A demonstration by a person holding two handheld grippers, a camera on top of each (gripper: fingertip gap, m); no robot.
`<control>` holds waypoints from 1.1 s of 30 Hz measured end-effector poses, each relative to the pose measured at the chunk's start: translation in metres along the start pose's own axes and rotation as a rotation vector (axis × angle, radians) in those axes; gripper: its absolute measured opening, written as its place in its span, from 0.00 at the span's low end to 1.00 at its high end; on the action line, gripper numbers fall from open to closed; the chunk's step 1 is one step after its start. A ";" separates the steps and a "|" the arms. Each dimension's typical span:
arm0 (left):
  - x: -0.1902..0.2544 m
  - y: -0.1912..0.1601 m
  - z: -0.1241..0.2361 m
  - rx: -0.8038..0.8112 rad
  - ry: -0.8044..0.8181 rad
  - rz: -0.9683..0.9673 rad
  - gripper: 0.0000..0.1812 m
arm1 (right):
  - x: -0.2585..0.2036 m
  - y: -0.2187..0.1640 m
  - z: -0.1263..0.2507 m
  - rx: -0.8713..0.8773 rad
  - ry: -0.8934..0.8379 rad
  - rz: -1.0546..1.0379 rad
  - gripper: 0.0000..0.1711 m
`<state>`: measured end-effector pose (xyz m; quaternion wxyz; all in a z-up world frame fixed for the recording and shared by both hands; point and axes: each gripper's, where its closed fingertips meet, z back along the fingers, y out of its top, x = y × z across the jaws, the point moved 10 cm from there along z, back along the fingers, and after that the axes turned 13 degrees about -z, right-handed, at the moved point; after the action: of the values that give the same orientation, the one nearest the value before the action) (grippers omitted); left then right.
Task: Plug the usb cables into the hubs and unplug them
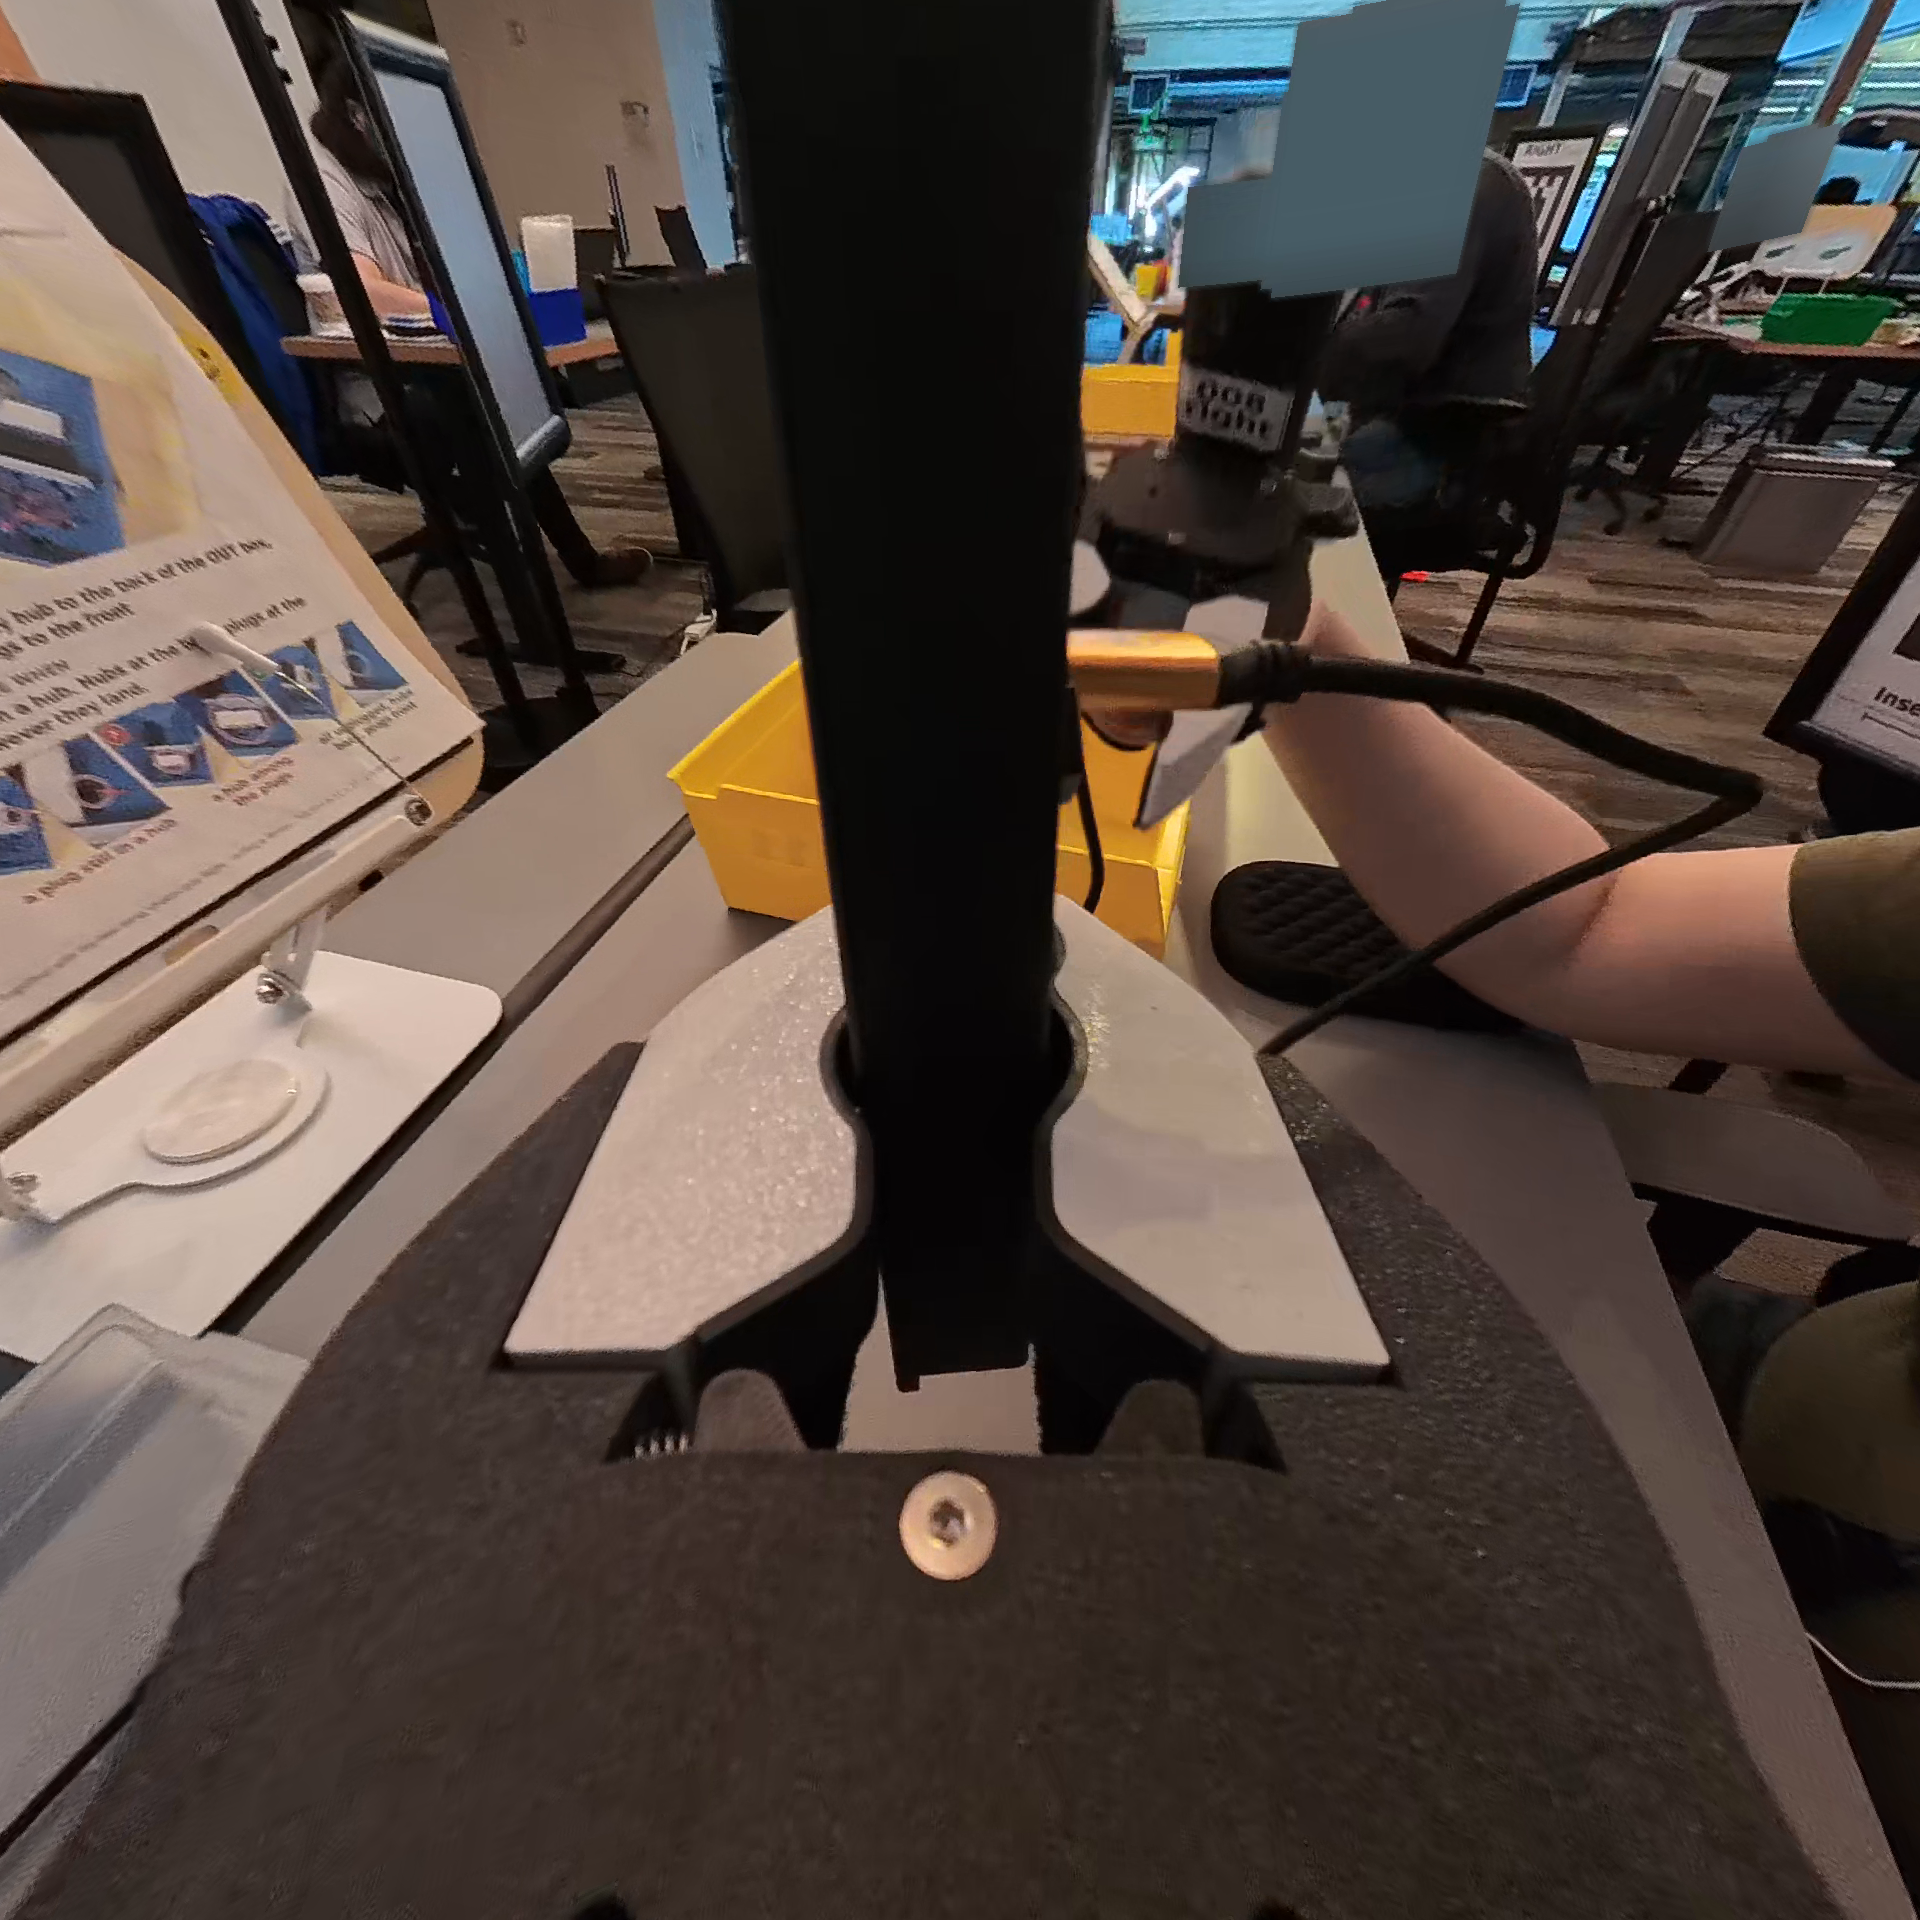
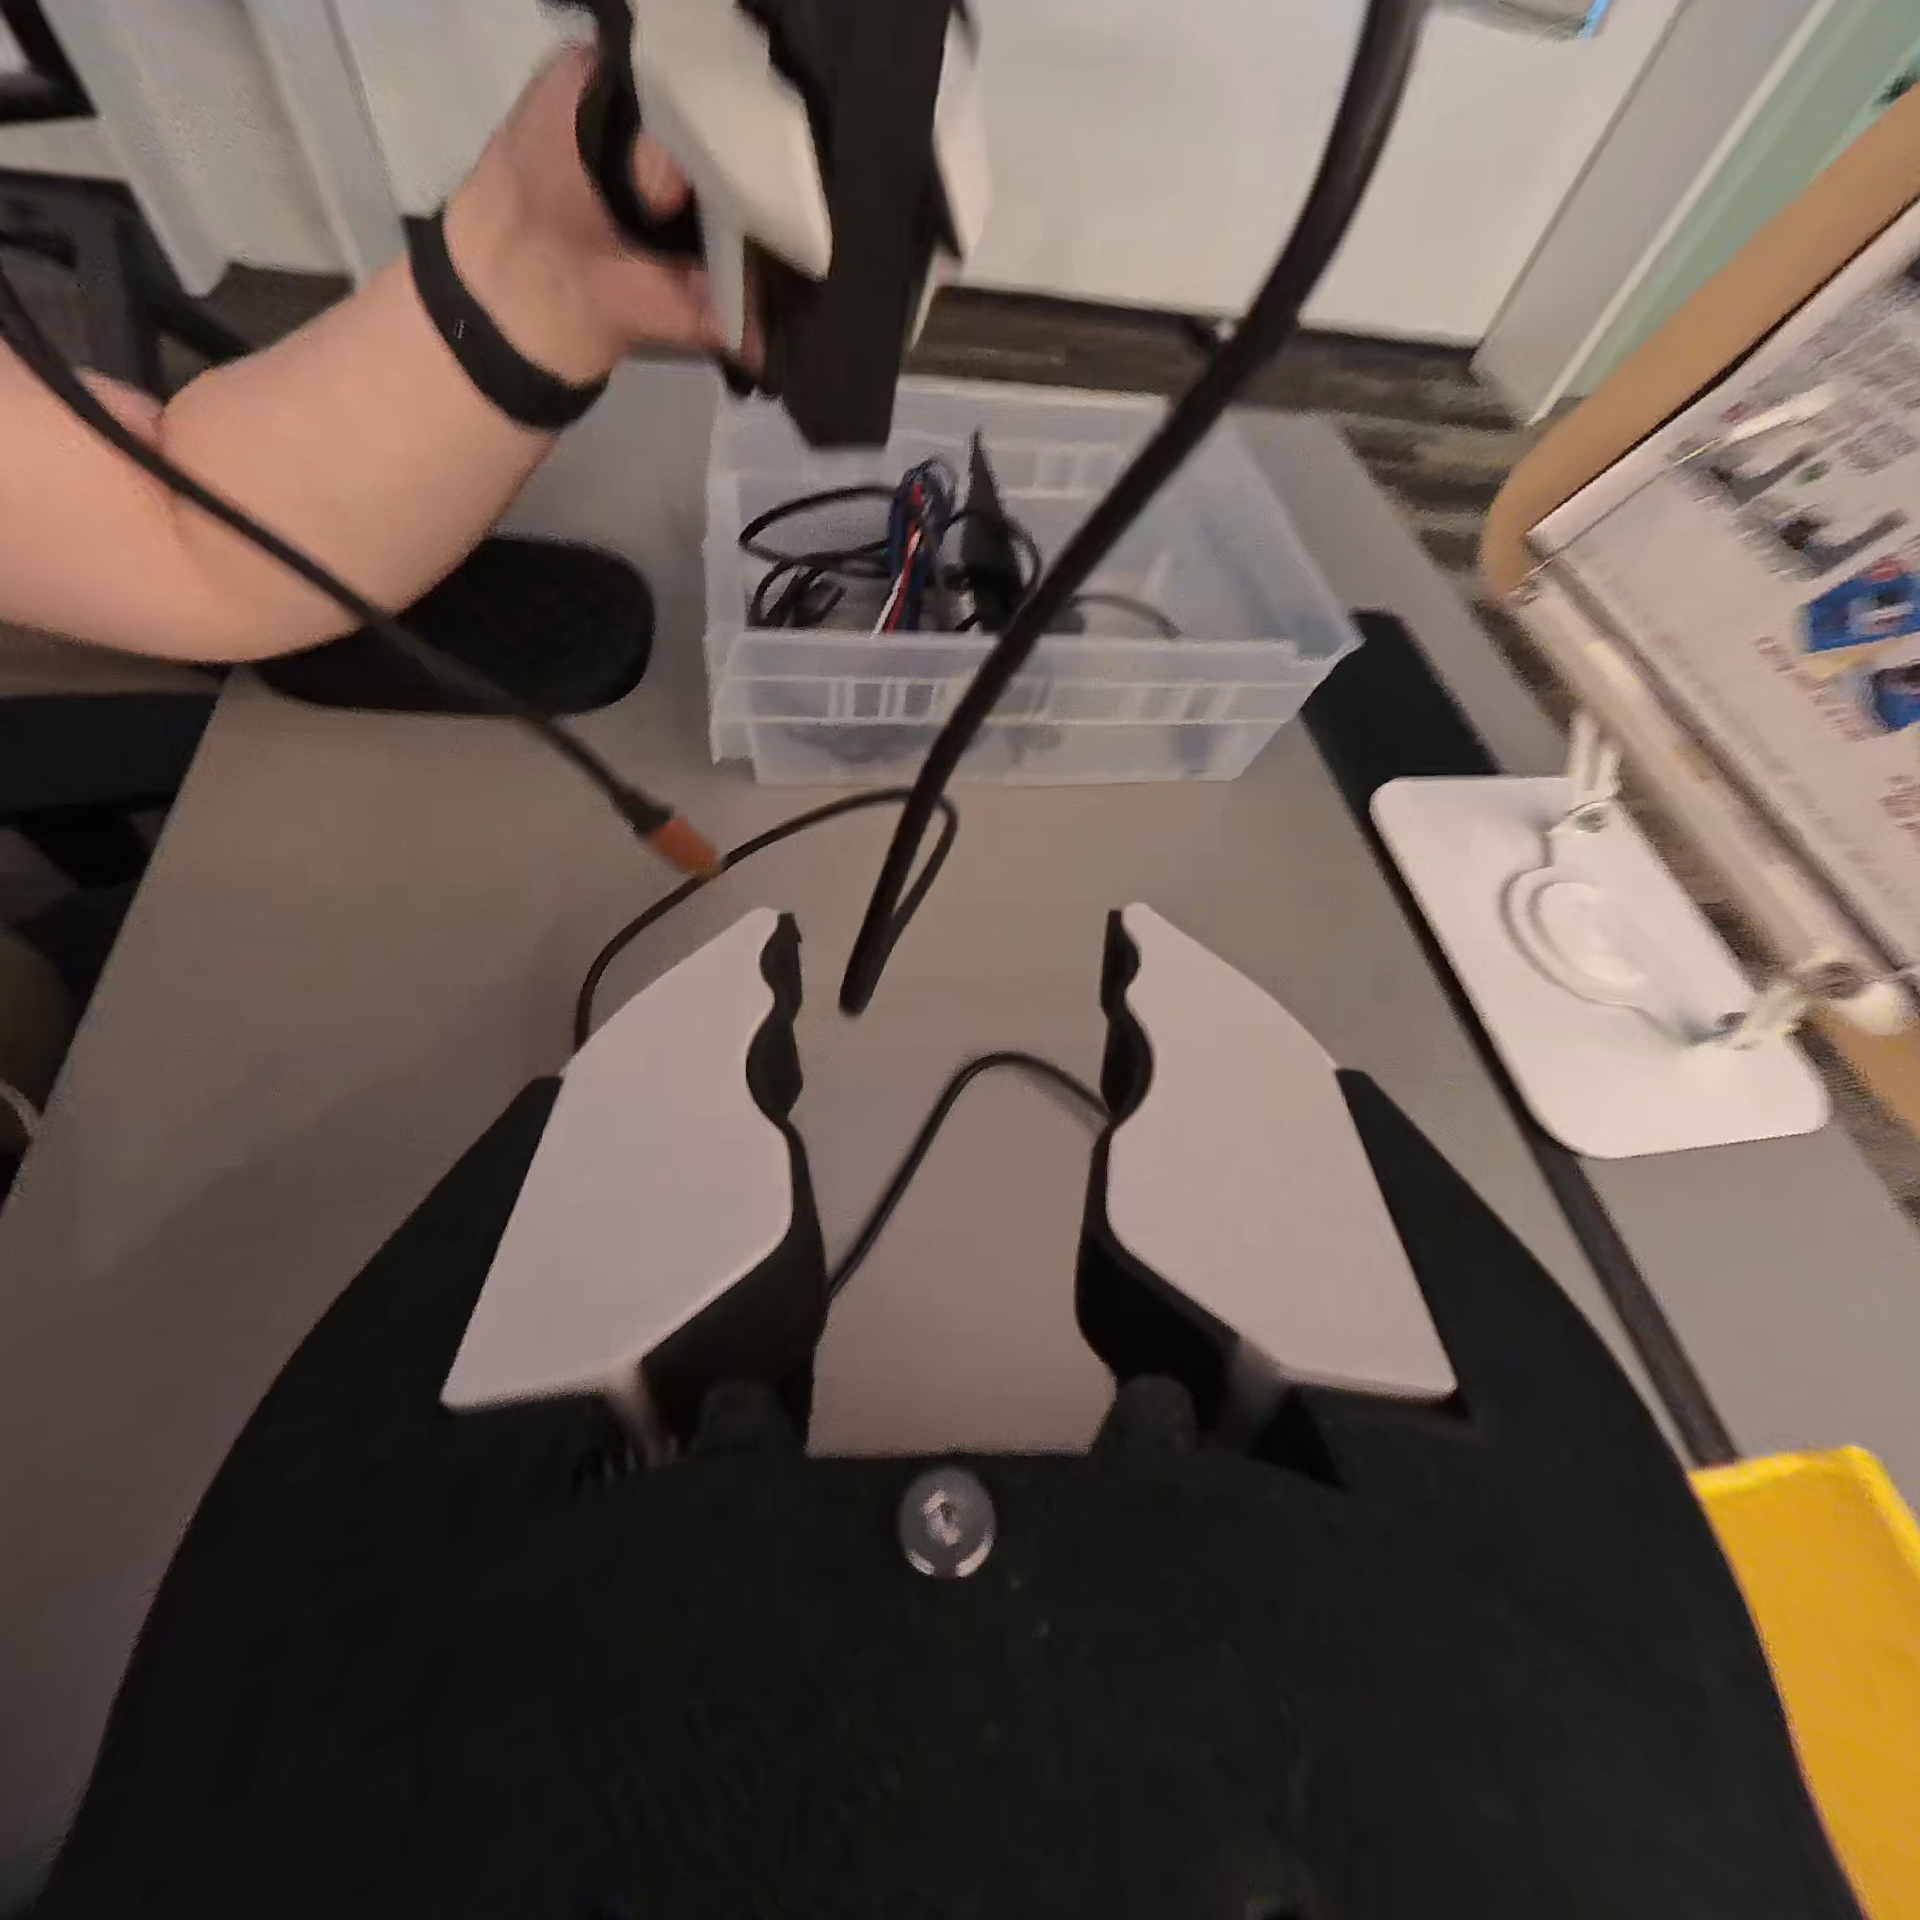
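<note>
Hub (image 1: pixel 925 623) – long black bar, centre of frame – clamped upright between left gripper (image 1: pixel 951 1049) fingers. Right gripper (image 2: pixel 951 997) spread wide, holding nothing, over grey table (image 2: pixel 312 1039). Copper-coloured plug (image 1: pixel 1143 670) at hub's right side, cable (image 1: pixel 1507 717) trailing right. Clear bin (image 2: pixel 1039 665) of cables, upper centre.

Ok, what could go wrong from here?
The left tool clamps the long black hub near one end, so a sideways plug push may lever it loose. The open right tool has a thick black cable hanging between its tips and a thin cable looped beneath; either could snag.
</note>
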<state>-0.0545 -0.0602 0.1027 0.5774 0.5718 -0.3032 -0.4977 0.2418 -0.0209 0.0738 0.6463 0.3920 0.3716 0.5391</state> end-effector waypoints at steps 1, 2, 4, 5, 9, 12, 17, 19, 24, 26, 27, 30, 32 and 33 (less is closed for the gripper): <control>-0.001 0.002 0.005 0.003 0.009 -0.006 0.15 | 0.001 -0.005 -0.004 -0.048 0.025 -0.012 0.33; -0.001 0.004 0.010 0.007 0.023 -0.014 0.14 | 0.001 -0.011 -0.009 -0.096 0.049 -0.022 0.33; -0.002 0.009 0.024 0.020 0.056 -0.026 0.15 | 0.002 -0.021 -0.018 -0.177 0.104 -0.057 0.33; -0.003 0.012 0.032 0.029 0.077 -0.030 0.15 | 0.004 -0.025 -0.024 -0.210 0.090 -0.080 0.33; -0.004 0.020 0.061 0.077 0.128 -0.035 0.15 | 0.025 -0.031 -0.054 -0.325 -0.128 -0.214 0.33; -0.004 0.022 0.075 0.097 0.147 -0.045 0.15 | 0.034 -0.038 -0.075 -0.411 -0.279 -0.193 0.28; -0.004 0.024 0.087 0.115 0.164 -0.047 0.15 | 0.040 -0.042 -0.094 -0.537 -0.466 -0.185 0.25; -0.004 0.025 0.089 0.127 0.156 -0.043 0.15 | 0.039 -0.051 -0.094 -0.687 -0.503 -0.006 0.25; -0.004 0.026 0.090 0.131 0.142 -0.046 0.15 | 0.048 -0.057 -0.088 -0.744 -0.389 0.205 0.19; -0.004 0.025 0.090 0.137 0.136 -0.042 0.15 | 0.062 -0.056 -0.089 -0.792 -0.324 0.199 0.17; -0.005 0.025 0.090 0.139 0.135 -0.039 0.15 | 0.069 -0.057 -0.091 -0.844 -0.304 0.196 0.15; -0.008 0.023 0.090 0.142 0.131 -0.029 0.15 | 0.085 -0.062 -0.099 -1.001 -0.275 0.208 0.15; -0.009 0.022 0.089 0.141 0.131 -0.025 0.15 | 0.091 -0.067 -0.108 -1.070 -0.251 0.198 0.15; -0.009 0.022 0.089 0.140 0.131 -0.023 0.15 | 0.094 -0.071 -0.111 -1.096 -0.244 0.193 0.15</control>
<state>-0.1346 -0.0870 0.1399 0.5488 0.6453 -0.2922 -0.4438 0.1835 0.0759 -0.0422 0.7411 0.0908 -0.0772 0.6607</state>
